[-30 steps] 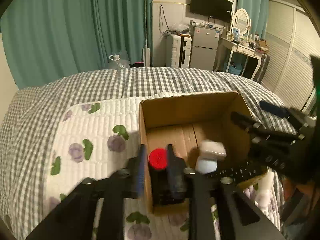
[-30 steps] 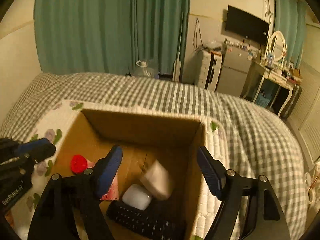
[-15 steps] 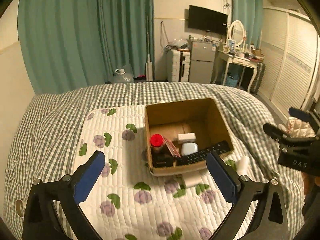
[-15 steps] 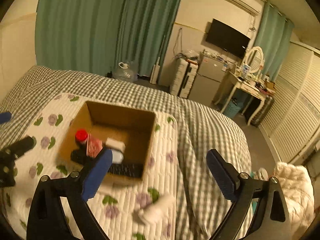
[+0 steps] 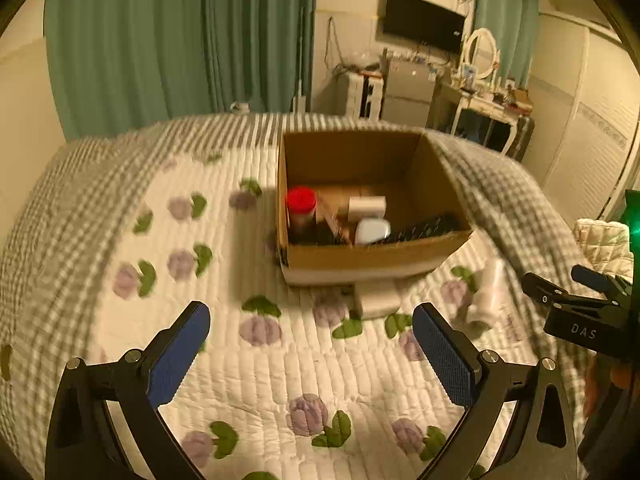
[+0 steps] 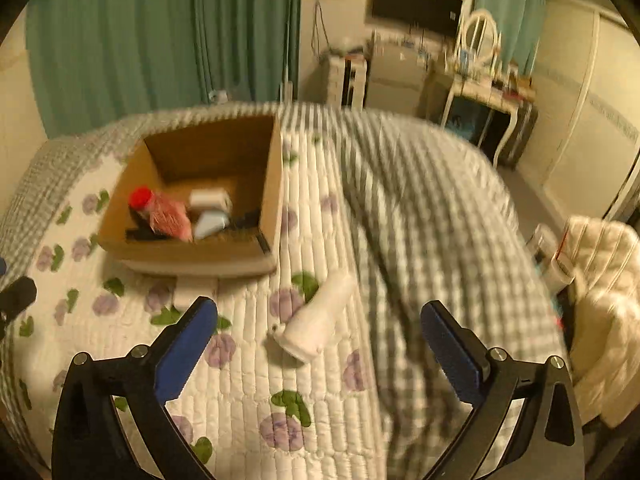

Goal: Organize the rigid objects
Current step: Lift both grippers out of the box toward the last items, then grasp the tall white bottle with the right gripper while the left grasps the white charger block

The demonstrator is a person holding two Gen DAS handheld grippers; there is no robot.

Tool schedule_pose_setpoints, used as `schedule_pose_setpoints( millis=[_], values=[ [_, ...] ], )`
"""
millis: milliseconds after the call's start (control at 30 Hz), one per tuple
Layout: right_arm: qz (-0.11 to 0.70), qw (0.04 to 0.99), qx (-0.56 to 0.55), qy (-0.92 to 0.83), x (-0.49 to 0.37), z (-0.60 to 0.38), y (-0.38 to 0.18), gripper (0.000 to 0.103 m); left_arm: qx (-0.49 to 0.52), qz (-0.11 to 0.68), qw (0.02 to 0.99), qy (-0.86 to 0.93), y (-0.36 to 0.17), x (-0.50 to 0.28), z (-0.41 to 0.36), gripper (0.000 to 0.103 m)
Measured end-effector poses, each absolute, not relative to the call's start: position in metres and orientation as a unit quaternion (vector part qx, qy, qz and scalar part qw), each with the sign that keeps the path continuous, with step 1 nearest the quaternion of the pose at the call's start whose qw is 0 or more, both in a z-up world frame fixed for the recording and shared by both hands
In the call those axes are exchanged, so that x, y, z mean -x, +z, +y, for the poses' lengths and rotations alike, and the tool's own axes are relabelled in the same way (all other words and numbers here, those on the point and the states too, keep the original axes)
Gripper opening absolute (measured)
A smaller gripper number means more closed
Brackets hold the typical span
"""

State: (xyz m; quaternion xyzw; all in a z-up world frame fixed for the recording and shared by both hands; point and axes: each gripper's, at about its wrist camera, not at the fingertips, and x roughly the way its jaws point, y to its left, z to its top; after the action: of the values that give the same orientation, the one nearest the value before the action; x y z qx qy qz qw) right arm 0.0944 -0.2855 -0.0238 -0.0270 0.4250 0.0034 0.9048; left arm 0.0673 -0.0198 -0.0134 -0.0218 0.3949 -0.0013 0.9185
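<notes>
An open cardboard box (image 5: 360, 258) (image 6: 188, 256) stands on the bed. Inside are a red-capped jar (image 5: 301, 208) (image 6: 140, 199), a pink packet (image 6: 170, 218), a white box (image 5: 366, 206), a pale blue case (image 5: 372, 230) and a black remote (image 5: 424, 228). A white bottle (image 6: 316, 320) (image 5: 490, 292) lies on the quilt right of the box. A small white block (image 5: 378, 300) lies in front of the box. My left gripper (image 5: 310, 354) is open and empty, in front of the box. My right gripper (image 6: 318, 354) is open and empty, just before the white bottle.
The floral quilt (image 5: 240, 360) covers a grey checked bedspread (image 6: 420, 200). A cream padded blanket (image 6: 600, 300) lies off the bed's right side. Green curtains, a fridge and a dressing table stand behind the bed.
Both grippers moved closer to the bed and lower after pulling back from the box. The left let go of the red-capped jar, which stays in the box. The right now faces the white bottle.
</notes>
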Motion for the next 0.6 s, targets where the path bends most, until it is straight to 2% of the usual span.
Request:
schedule_pose_setpoints(
  millis=[267, 333, 500, 567, 600],
  values=[
    [0.484, 0.875, 0.028, 0.011, -0.128, -0.277, -0.099, 0.1, 0.035, 0.438, 0.898, 0.006, -0.073, -0.095, -0.029, 0.103],
    [0.494, 0.869, 0.017, 0.018, -0.136, -0.276, -0.111, 0.092, 0.023, 0.441, 0.897, 0.003, -0.079, -0.099, -0.035, 0.103],
    [0.498, 0.866, 0.023, 0.031, -0.154, -0.266, -0.131, 0.085, 0.008, 0.444, 0.896, -0.003, -0.09, -0.11, -0.046, 0.103],
    [0.505, 0.862, 0.023, 0.034, -0.161, -0.265, -0.139, 0.078, 0.007, 0.446, 0.895, -0.003, -0.093, -0.114, -0.049, 0.103],
    [0.509, 0.86, 0.024, 0.033, -0.164, -0.264, -0.143, 0.07, 0.006, 0.447, 0.894, -0.003, -0.095, -0.116, -0.05, 0.103]
  ],
)
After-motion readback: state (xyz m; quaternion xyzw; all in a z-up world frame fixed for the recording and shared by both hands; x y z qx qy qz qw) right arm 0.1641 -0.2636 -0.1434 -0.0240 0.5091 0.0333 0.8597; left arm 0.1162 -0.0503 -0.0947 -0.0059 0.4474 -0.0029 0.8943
